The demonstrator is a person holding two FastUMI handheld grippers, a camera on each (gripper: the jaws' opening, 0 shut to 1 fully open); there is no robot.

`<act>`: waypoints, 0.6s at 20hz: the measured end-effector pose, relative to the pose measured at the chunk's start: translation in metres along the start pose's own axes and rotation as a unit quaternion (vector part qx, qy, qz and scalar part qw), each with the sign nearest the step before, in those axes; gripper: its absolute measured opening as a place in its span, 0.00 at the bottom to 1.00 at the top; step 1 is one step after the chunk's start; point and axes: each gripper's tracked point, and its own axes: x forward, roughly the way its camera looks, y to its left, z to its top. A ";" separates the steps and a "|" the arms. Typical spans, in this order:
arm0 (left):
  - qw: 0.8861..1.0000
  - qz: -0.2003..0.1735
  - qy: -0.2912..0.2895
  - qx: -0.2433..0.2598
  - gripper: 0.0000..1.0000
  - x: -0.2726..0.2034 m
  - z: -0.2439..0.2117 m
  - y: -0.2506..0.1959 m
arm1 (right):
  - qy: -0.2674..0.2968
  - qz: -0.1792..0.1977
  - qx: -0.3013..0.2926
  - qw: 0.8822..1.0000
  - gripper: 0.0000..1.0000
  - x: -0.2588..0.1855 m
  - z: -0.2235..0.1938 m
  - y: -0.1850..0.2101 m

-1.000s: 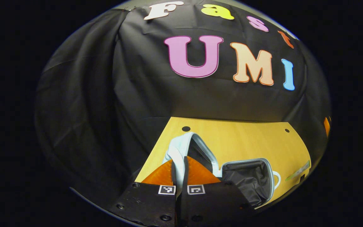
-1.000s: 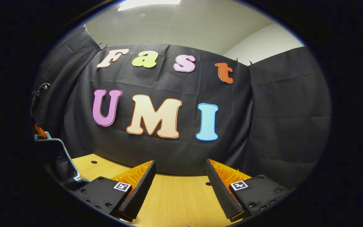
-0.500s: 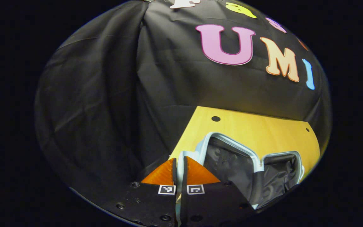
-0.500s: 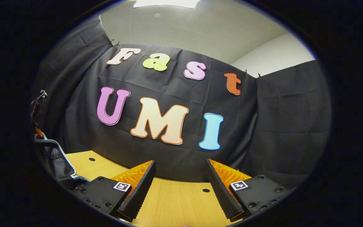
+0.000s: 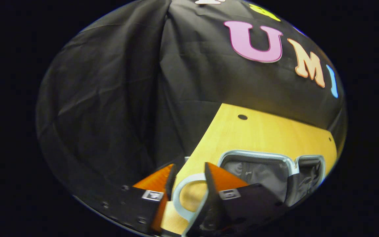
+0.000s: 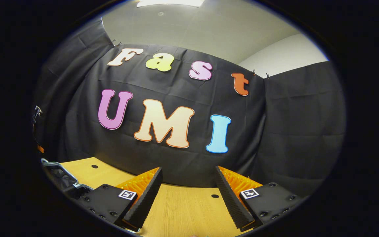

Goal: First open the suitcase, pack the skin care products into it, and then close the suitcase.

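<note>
Your left hand-held gripper (image 5: 188, 179) stands partly open over the suitcase (image 5: 268, 171) handle (image 5: 184, 194); the loop lies between the fingers, seemingly untouched, though blur hides contact. The suitcase lies open on the worktop (image 5: 258, 131), its dark lining up, near the worktop's left edge. Your right hand-held gripper (image 6: 188, 192) is wide open and holds nothing, with bare worktop right of the suitcase.

- Suitcase (image 5: 268, 168) cut off at right edge of left gripper view, near side hidden behind left gripper (image 5: 188, 176);
- Same suitcase (image 6: 59, 174) barely glimpsed at left rim of right gripper view.
</note>
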 end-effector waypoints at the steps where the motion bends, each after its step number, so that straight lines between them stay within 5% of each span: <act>1: 1.000 0.002 -0.021 -0.004 0.57 -0.008 0.013 -0.004 | -0.004 0.001 0.002 1.000 0.98 -0.001 0.002 0.000; 3: 0.996 0.021 -0.082 0.002 0.94 -0.026 0.043 -0.008 | -0.009 0.005 0.011 1.000 0.98 -0.003 0.004 -0.002; 9: 0.959 0.039 -0.281 0.003 0.95 -0.111 0.145 -0.063 | -0.007 0.014 0.056 0.998 0.98 -0.008 0.000 -0.027; 12: 0.954 0.000 -0.299 0.000 0.94 -0.145 0.157 -0.113 | -0.010 0.023 0.062 0.998 0.98 -0.013 -0.001 -0.041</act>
